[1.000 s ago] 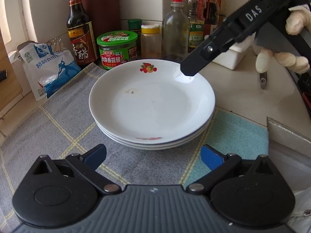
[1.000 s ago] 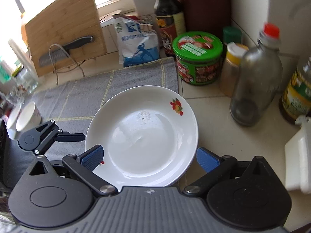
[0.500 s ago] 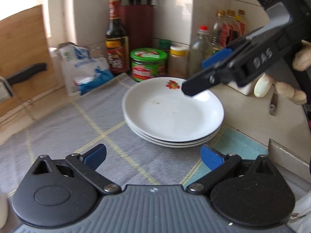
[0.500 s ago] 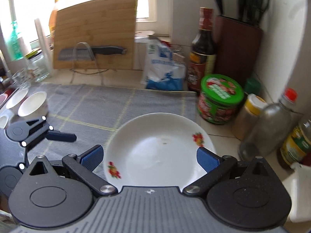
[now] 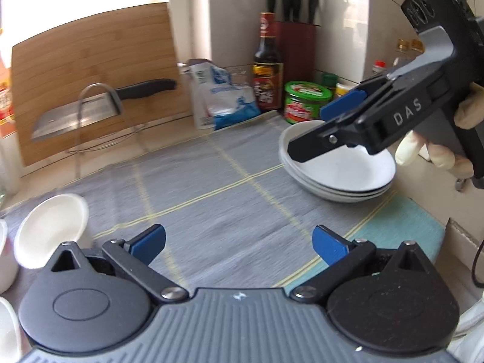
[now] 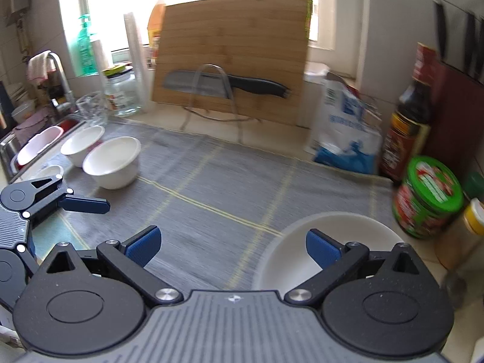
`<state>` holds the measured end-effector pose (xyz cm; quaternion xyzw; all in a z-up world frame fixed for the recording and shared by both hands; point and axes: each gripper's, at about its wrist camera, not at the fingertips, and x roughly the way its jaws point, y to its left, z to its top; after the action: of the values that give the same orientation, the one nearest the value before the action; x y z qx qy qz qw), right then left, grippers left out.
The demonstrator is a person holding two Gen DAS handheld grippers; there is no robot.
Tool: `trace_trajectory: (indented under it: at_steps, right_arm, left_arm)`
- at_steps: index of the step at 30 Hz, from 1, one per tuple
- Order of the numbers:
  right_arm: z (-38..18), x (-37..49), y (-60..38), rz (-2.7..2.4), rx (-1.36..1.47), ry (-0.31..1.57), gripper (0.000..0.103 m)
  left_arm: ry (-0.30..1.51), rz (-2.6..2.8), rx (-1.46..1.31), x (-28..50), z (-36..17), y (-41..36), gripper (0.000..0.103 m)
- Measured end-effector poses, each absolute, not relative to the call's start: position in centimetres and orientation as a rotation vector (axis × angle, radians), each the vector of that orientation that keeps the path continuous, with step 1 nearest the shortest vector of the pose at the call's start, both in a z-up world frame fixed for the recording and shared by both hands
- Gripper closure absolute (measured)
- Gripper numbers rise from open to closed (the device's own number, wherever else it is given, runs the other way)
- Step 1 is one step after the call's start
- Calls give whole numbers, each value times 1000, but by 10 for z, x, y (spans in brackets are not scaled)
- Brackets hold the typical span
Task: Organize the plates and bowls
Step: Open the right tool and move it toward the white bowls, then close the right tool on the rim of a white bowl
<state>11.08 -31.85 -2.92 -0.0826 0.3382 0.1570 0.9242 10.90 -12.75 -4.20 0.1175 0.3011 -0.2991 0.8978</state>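
A stack of white plates (image 5: 348, 172) sits at the right end of the grey cloth (image 5: 217, 199); the top plate also shows in the right wrist view (image 6: 290, 251). My left gripper (image 5: 239, 243) is open and empty over the cloth. My right gripper (image 6: 231, 243) is open and empty, held above the plates; it shows in the left wrist view (image 5: 320, 130). White bowls stand at the left: one in the left wrist view (image 5: 51, 230), and two in the right wrist view (image 6: 113, 161) (image 6: 81, 143).
A bamboo cutting board (image 6: 233, 57) and a knife on a rack (image 6: 224, 84) stand at the back. A bag (image 6: 345, 133), a sauce bottle (image 6: 405, 127), a green-lidded jar (image 6: 426, 196) and a knife block (image 5: 295, 48) crowd the right corner. A sink (image 6: 36, 139) lies far left.
Both grippers have pulled back and swung left, away from the plate stack. The bowls at the left have come into view. Both stay open.
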Motion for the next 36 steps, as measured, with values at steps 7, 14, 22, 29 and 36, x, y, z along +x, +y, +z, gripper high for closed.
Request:
trace_trajectory:
  at_steps: [7,14,22,29,36]
  right_arm:
    - [-35,118,-243,332,-214,680,0]
    - [-50,124,-161,361,-229,687,0]
    - [-63,125,-79,424,-313,674,0]
    - [-75,137,-41,527,-243,734,0]
    - [-93,147,-11,591,-218,783,0]
  left_arm:
    - [625,-600,187,99,-44,-57,1]
    - [562,-499,221,77,-39,14,1]
    - [562,-359,226,64,-45,87,1]
    - [579,-328,219,69,-63,117,1]
    - [583,-345,221,76,-77,122,1]
